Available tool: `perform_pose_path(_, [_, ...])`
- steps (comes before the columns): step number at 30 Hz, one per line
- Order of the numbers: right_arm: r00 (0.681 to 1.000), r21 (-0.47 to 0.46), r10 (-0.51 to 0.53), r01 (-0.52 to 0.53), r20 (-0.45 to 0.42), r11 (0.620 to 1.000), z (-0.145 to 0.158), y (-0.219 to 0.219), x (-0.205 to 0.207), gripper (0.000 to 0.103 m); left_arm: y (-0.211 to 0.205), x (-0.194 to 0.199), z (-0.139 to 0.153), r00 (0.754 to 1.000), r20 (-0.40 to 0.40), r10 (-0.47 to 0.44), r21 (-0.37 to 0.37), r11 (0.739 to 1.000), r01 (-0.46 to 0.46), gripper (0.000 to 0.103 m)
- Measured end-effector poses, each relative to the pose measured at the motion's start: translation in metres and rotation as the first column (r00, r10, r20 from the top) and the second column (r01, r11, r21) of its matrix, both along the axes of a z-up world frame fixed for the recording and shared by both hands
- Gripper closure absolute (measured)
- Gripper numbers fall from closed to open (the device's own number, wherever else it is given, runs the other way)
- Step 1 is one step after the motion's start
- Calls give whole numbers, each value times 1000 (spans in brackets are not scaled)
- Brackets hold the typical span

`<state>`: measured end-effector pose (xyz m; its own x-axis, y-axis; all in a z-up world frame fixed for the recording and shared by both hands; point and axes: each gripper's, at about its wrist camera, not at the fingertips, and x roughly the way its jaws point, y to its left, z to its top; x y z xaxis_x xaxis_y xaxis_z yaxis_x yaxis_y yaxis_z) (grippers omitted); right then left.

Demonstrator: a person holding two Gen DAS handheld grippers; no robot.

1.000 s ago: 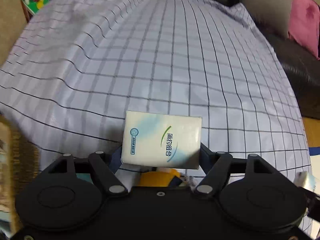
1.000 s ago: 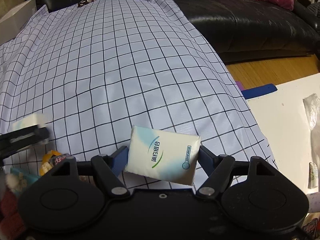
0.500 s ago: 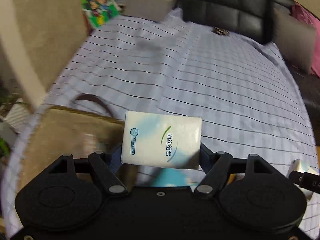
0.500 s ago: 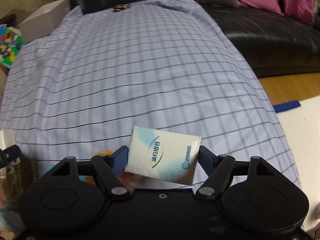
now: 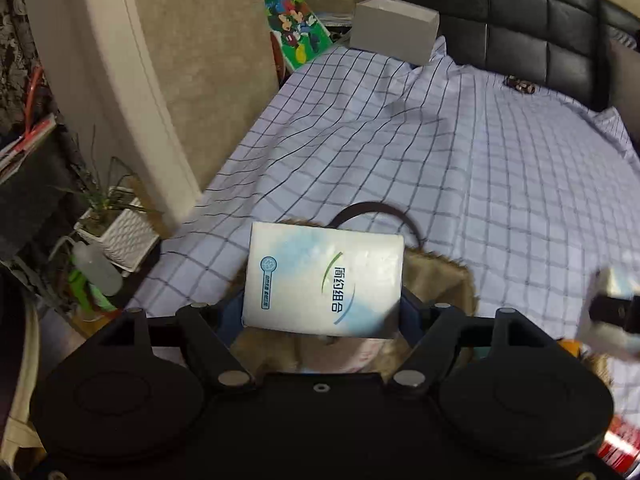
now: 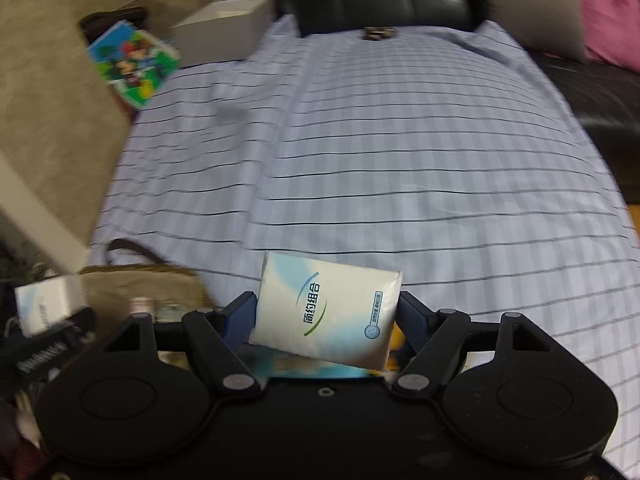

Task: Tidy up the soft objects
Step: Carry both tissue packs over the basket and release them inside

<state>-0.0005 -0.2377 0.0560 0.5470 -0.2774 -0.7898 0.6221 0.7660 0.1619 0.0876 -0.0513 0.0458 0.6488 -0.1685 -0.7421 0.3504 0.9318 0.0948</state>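
My left gripper (image 5: 322,304) is shut on a white-and-blue tissue pack (image 5: 324,278) and holds it over a tan woven basket (image 5: 440,280) with a dark handle. My right gripper (image 6: 326,316) is shut on a second tissue pack (image 6: 326,308), to the right of the same basket (image 6: 144,284). The left gripper with its pack shows blurred at the left edge of the right wrist view (image 6: 44,308). The right gripper shows blurred at the right edge of the left wrist view (image 5: 612,304). The basket's contents are mostly hidden.
A checked white sheet (image 5: 460,160) covers the surface. A grey box (image 5: 394,28) and a cartoon picture book (image 5: 298,28) lie at its far edge before a black sofa (image 5: 520,8). A potted plant (image 5: 116,224) and a spray bottle (image 5: 96,266) stand left. Pink cushions (image 6: 608,12) lie far right.
Both grippers have swung left with their tissue packs. The basket has come under the left gripper, and the wall, plant and box have come into view.
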Motion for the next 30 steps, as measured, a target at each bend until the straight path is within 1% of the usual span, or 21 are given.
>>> perform_pose_path(4, [997, -14, 76, -76, 16, 997, 3, 33, 23, 28, 16, 0, -3, 1000, -6, -15, 29, 999, 15, 33])
perform_pose_path(9, [991, -10, 133, -132, 30, 991, 4, 63, 45, 28, 31, 3, -3, 1000, -18, 4, 12, 1000, -4, 33])
perform_pose_path(13, [984, -1, 165, -166, 63, 986, 5, 79, 58, 28, 36, 12, -12, 998, -43, 35, 20, 999, -34, 33])
perform_pose_path(14, [981, 3, 177, -178, 79, 984, 6, 81, 62, 27, 37, 14, -13, 998, -50, 35, 18, 999, -35, 29])
perform_pose_path(15, [977, 8, 187, -189, 101, 982, 7, 83, 63, 27, 38, 14, -13, 998, -52, 33, 13, 999, -32, 22])
perform_pose_path(16, [973, 16, 197, -200, 120, 980, 6, 83, 66, 21, 39, 15, -13, 998, -54, 31, 11, 999, -30, 19])
perform_pose_path(17, [971, 23, 198, -203, 133, 979, 7, 83, 67, 19, 39, 14, -12, 998, -48, 32, 8, 999, -32, 15])
perform_pose_path(21, [972, 3, 192, -194, 135, 981, 9, 84, 68, 19, 41, 11, -5, 999, -11, 45, 14, 999, -44, 15])
perform_pose_path(30, [990, -12, 115, -115, 78, 993, 2, 61, 55, 19, 36, 11, -6, 999, -23, 35, 10, 999, -35, 15])
